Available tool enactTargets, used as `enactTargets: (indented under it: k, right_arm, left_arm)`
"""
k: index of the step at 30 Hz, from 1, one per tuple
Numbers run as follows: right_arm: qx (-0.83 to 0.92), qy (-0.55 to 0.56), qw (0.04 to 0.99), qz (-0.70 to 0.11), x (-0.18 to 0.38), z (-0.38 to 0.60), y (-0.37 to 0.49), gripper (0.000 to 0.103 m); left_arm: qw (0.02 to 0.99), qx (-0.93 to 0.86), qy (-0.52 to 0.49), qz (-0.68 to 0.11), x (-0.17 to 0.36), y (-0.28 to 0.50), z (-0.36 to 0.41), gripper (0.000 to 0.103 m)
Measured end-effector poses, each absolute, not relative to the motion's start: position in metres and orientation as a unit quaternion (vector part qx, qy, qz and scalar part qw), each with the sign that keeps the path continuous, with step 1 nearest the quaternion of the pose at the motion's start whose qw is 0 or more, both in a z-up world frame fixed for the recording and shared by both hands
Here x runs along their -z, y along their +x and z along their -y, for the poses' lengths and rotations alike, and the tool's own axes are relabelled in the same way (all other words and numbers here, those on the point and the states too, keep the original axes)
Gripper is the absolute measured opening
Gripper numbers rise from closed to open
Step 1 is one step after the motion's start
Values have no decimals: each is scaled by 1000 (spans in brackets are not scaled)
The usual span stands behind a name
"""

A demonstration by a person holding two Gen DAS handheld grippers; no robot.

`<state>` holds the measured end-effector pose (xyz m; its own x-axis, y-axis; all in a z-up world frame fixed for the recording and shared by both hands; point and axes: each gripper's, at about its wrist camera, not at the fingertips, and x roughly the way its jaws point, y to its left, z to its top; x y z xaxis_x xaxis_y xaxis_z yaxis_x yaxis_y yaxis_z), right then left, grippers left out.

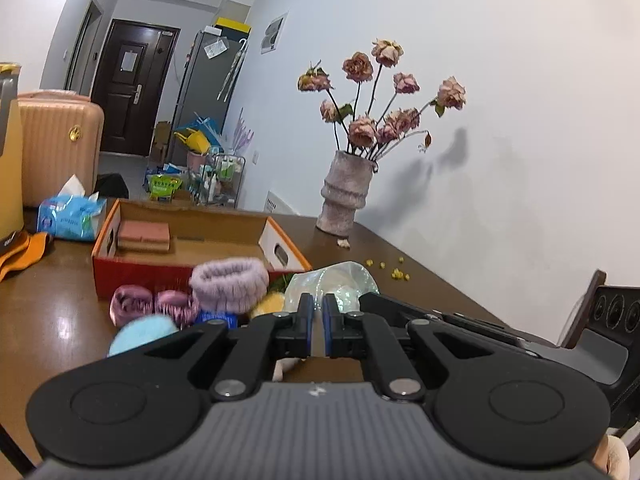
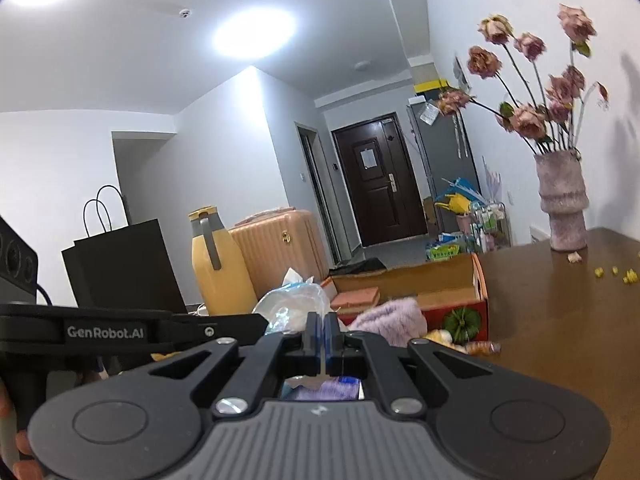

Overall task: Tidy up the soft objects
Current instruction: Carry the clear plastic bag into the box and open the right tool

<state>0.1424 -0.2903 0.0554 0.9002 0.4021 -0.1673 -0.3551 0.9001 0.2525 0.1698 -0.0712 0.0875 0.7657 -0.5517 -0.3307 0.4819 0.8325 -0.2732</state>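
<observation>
Both grippers, left (image 1: 318, 307) and right (image 2: 323, 325), are pinched closed, holding nothing; soft stuff near the table (image 1: 60, 300) front edge sits half-hidden behind them.

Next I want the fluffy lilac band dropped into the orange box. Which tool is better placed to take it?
Left, probably. Seen from the left tool, the lilac band sits just ahead and slightly left, before the orange box. The right tool has it further off to its right. Both are shut, so open first.
</observation>
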Motion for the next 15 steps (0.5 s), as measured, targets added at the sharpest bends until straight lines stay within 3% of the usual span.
enactTargets:
  k: [8, 15]
  right_arm:
    - [-216, 89, 967, -106, -109, 293, 246, 2]
    - [-222, 97, 953, -179, -130, 288, 394, 2]
  left_arm:
    - [937, 277, -92, -194, -132, 272, 73, 6]
    - [927, 255, -109, -253, -140, 419, 75, 6]
